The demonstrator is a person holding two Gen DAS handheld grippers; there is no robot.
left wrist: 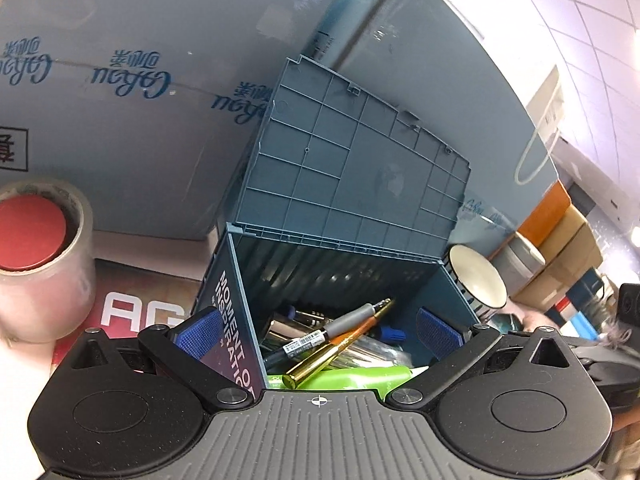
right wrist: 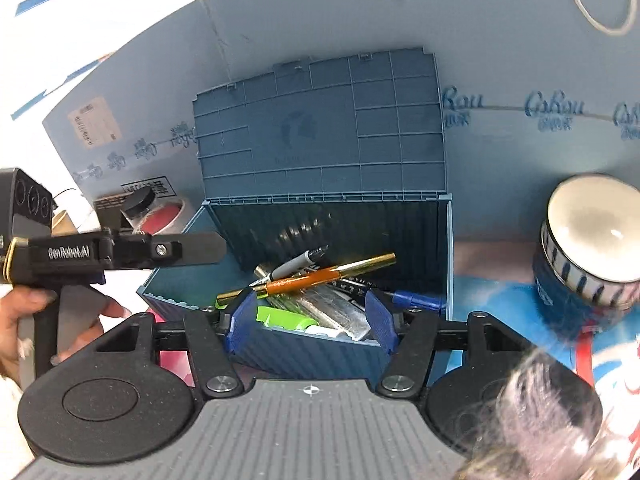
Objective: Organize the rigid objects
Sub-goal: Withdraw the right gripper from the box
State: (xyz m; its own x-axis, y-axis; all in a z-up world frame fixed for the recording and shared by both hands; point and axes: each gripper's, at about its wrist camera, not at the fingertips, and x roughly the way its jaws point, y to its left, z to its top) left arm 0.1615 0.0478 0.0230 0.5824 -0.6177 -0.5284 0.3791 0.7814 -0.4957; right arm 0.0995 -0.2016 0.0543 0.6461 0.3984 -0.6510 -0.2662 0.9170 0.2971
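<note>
We are looking down into the blue box [right wrist: 412,240], and its lid [right wrist: 320,132] stands up and leans on the big pale carton [left wrist: 140,40] behind it. Lots of things are already inside, so we think a good part of the tidying is done. On top lie an orange and gold pen [right wrist: 320,276], a grey marker [right wrist: 294,264] and a gold pen [left wrist: 336,350]. Under them we see something green [right wrist: 286,318], something shiny and silver [right wrist: 340,312] and a blue bit [right wrist: 418,300].

Our left gripper [left wrist: 318,330] is spread wide and holds nothing. One blue pad sits outside the box wall and the other is over the inside. Our right gripper [right wrist: 310,318] is open too, about halfway, and it is empty. It hangs just over the near edge of the box.

Some things are not in the box yet (we are only guessing they belong there). A roll of clear tape [left wrist: 44,256] with a red thing in its middle stands to the left. A striped bowl [right wrist: 584,236] lies tipped on its side to the right. A small jar with a black lid [right wrist: 138,204] sits farther back. The lid has not been closed yet.

We cannot see the bottom of the box, because the pens and other things cover it. We cannot tell what the green, silver and blue things are. The tape is blurry. Something fuzzy and grey fills the bottom right corner of the right view, and we cannot tell what it is.
</note>
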